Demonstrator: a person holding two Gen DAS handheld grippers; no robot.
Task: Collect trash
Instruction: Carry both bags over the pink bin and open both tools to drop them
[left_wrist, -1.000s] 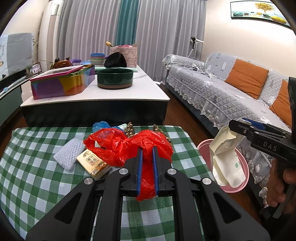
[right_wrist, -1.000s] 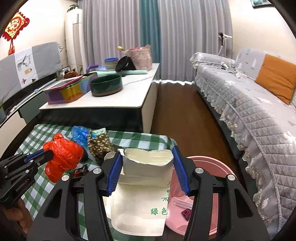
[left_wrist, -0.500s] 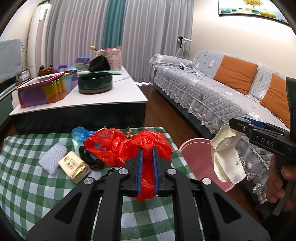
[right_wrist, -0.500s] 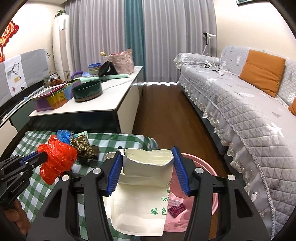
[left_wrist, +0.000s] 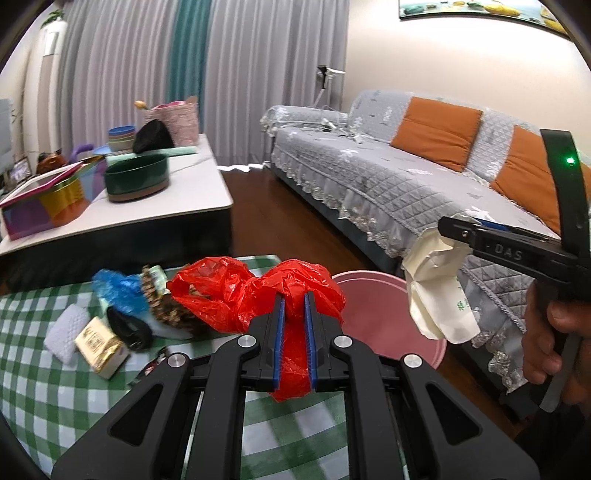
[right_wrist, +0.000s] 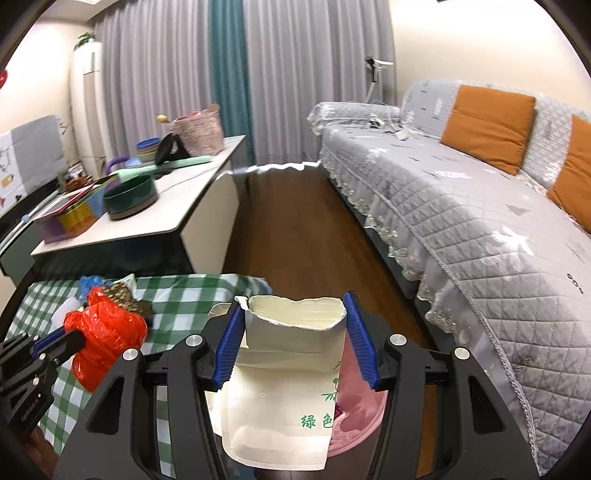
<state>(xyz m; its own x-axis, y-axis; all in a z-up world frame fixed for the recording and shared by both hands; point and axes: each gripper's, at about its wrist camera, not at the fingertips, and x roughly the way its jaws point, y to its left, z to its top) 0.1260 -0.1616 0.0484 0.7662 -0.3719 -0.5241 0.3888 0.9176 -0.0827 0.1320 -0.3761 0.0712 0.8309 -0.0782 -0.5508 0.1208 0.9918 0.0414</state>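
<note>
The red plastic bag (left_wrist: 255, 295) is pinched between the nearly closed fingers of the left gripper (left_wrist: 293, 314), bunched over the right edge of the checkered tablecloth (left_wrist: 55, 387). Just beside it, the right gripper (right_wrist: 293, 325) clamps a cream paper bag (right_wrist: 284, 387) across its torn mouth; the bag hangs lengthwise, mouth up, over the pink basin (left_wrist: 369, 314) on the floor. Bare wooden floor (right_wrist: 295, 229) runs between the white table (right_wrist: 177, 206) and the sofa (right_wrist: 461, 206).

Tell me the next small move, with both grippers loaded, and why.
Probably carry the right gripper a little further over the pink bin and release. It is clamped on the cream paper bag, which already hangs partly above the bin, while the left gripper holds the red plastic bag over the table.
</note>
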